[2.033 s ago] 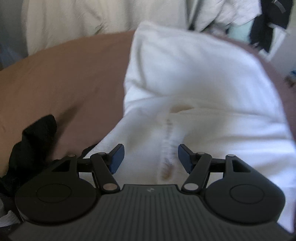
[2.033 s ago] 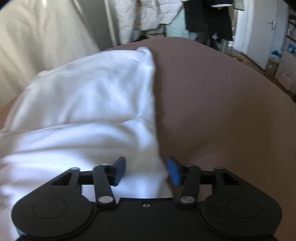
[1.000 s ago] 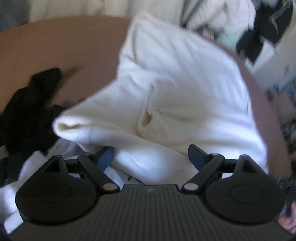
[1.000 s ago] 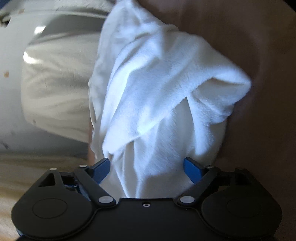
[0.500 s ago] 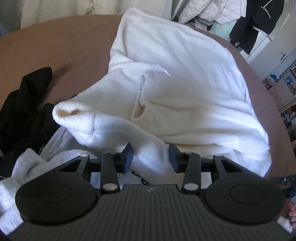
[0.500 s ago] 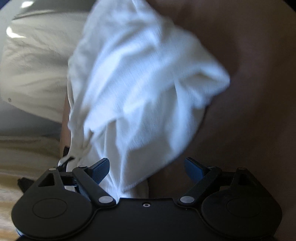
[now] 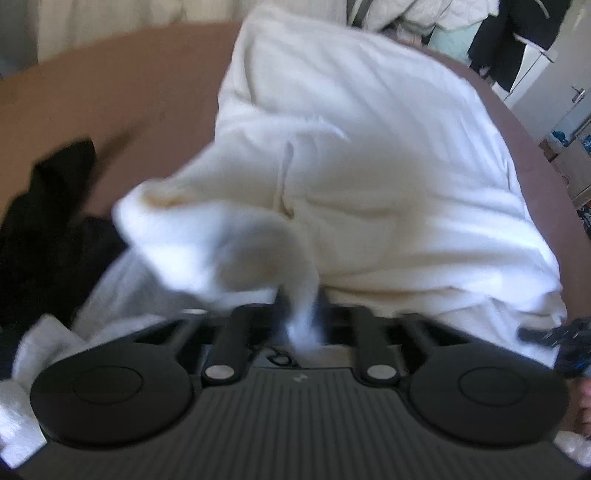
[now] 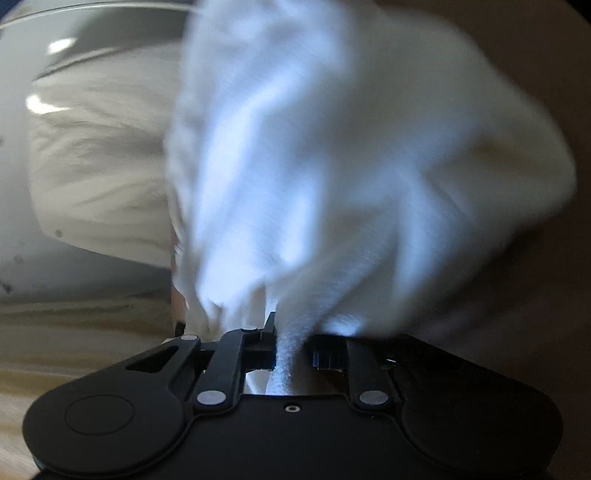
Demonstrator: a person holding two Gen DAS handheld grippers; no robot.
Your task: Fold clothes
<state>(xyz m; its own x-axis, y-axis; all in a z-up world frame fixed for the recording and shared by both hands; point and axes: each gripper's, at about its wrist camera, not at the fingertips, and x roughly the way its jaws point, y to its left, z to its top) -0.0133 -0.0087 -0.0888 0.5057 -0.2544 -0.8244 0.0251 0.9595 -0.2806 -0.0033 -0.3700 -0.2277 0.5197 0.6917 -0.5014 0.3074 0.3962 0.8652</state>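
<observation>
A white fleece garment (image 7: 369, 177) lies bunched on the brown bed cover (image 7: 110, 107). My left gripper (image 7: 301, 314) is shut on a fold of its near edge, beside a sleeve cuff (image 7: 166, 199). In the right wrist view the same white garment (image 8: 332, 166) hangs in front of the camera, blurred by motion. My right gripper (image 8: 293, 350) is shut on a pinch of its fabric.
A black garment (image 7: 48, 221) and a grey-white one (image 7: 55, 332) lie at the left of the bed. Clothes hang at the back right (image 7: 517, 33) near a white door (image 7: 554, 92). A pale pillow (image 8: 99, 155) lies left of the right gripper.
Both grippers, open a second ago, have closed on the white garment. The right one shut within the last half second. The fabric is moving and blurred in both views.
</observation>
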